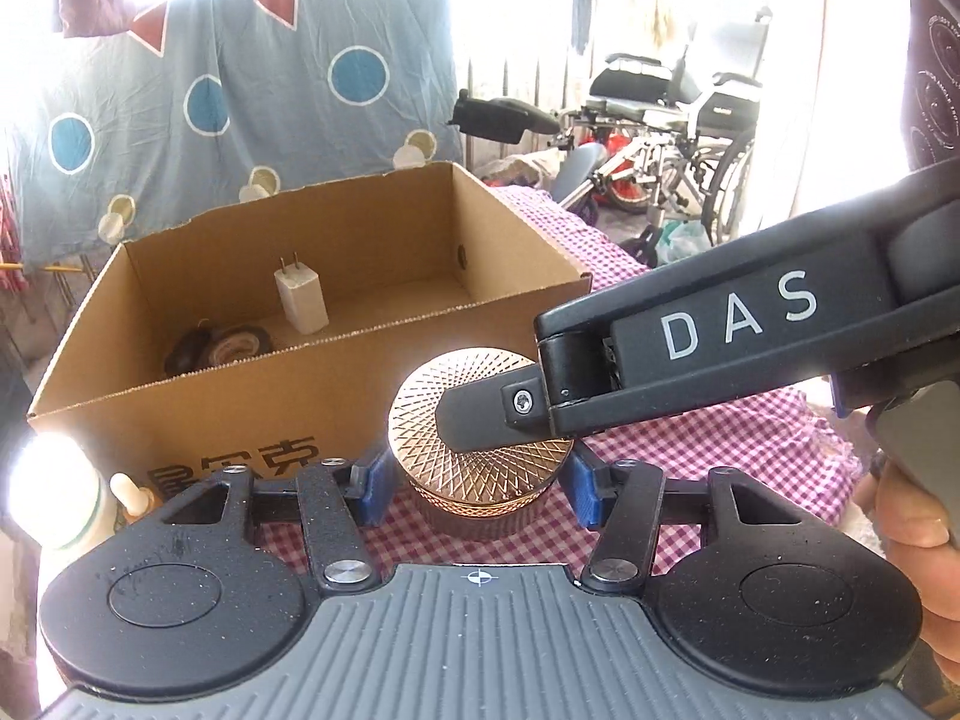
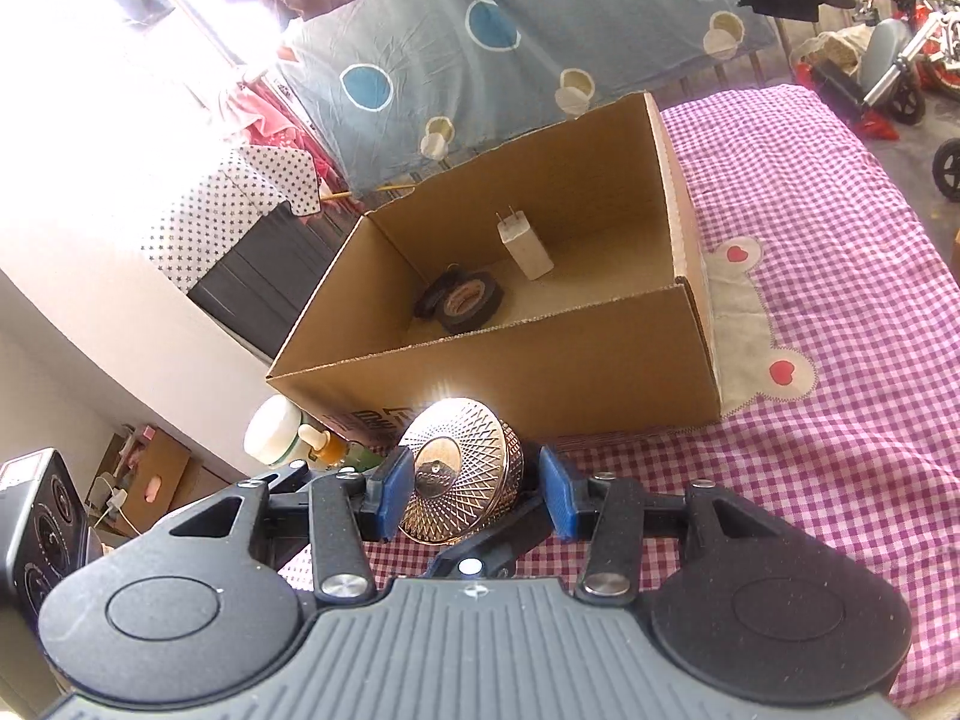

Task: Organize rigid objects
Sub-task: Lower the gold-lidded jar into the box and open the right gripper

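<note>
A round copper-lidded jar stands on the checked cloth in front of an open cardboard box. My left gripper is open, its blue pads on either side of the jar's body, close but apart from it. My right gripper is open around the jar's lid; in the left wrist view one of its fingers lies across the lid top. Inside the box lie a white plug adapter and black tape rolls.
A white-capped bottle and a small dropper bottle stand left of the jar by the box front. The pink checked cloth extends to the right. A wheelchair and a bicycle stand beyond the table.
</note>
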The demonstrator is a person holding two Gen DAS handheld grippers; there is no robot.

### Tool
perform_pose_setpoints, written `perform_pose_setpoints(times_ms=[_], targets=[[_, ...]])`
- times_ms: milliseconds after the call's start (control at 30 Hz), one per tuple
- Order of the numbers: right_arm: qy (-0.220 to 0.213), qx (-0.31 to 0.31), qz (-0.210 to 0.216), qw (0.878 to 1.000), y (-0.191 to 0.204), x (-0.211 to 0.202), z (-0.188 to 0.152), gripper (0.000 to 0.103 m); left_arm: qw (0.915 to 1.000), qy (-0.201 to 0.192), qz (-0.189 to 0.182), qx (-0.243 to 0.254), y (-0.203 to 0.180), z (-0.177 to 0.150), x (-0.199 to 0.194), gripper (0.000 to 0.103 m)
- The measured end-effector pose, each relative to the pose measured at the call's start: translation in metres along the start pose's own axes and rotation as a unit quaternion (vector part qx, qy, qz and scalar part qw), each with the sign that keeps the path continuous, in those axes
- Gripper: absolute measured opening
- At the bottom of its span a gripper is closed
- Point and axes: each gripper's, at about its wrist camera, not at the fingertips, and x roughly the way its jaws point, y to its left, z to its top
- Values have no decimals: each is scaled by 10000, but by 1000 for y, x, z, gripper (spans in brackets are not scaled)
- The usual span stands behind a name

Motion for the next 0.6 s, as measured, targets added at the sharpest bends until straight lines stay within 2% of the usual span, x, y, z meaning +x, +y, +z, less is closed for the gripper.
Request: perform_pose_setpoints(times_ms=[300,600], targets=[[-290,-809,66,9963,43,-9,59,50,9989,-210,279,-318,15,61,-8,55],[197,-732,158,9970,23,28,124,50,9964,255,183,-786,35,99,32,55]])
